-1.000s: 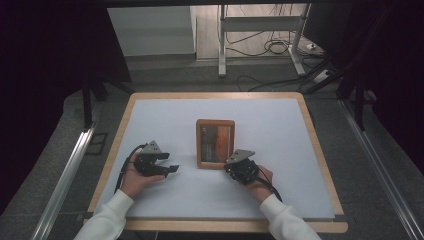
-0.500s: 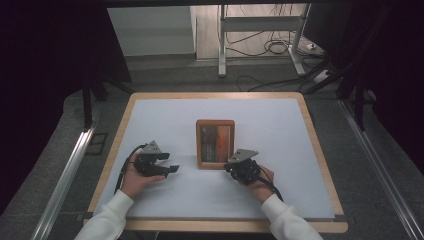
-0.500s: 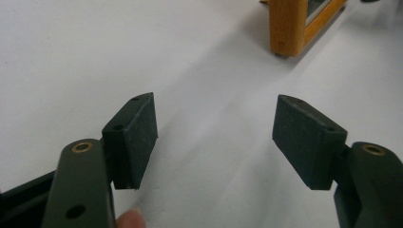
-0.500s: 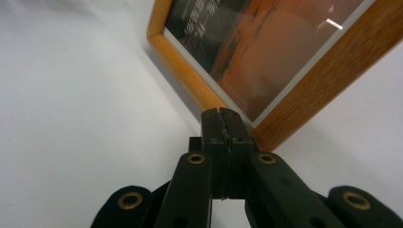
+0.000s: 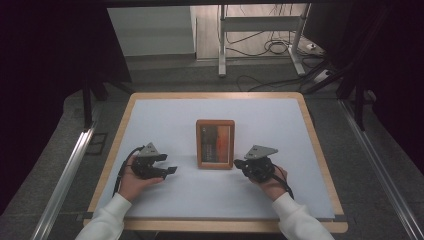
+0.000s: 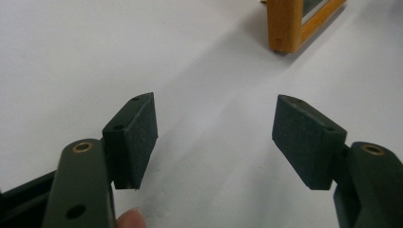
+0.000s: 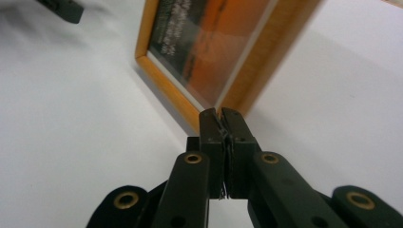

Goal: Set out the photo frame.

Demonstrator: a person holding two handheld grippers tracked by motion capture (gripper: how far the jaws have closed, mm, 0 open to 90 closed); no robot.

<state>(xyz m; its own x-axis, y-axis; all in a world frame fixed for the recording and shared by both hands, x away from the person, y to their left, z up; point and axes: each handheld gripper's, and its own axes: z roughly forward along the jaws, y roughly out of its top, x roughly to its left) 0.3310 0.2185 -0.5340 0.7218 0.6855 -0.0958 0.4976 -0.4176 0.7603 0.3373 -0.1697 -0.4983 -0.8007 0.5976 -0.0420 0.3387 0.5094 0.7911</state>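
A wooden picture frame [image 5: 215, 144] with an orange and dark picture lies flat in the middle of the white mat [image 5: 280, 120]. My right gripper [image 5: 239, 163] hovers just off its near right corner, jaws shut with nothing between them. In the right gripper view the closed fingertips [image 7: 221, 114] point at that corner of the frame [image 7: 214, 47]. To the left of the frame my left gripper [image 5: 167, 163] is held open and empty. In the left gripper view its pads [image 6: 130, 137] stand wide apart over bare mat, with a corner of the frame [image 6: 290, 23] at the top right.
The mat covers a wooden-edged table [image 5: 320, 150]. Beyond the table's far edge are a metal stand [image 5: 260, 30] and loose cables [image 5: 280, 47] on the floor. Metal rails [image 5: 70, 170] run along both sides of the table.
My right gripper has moved to the right, away from the frame's near right corner, and risen a little. The left gripper and the frame have kept still.
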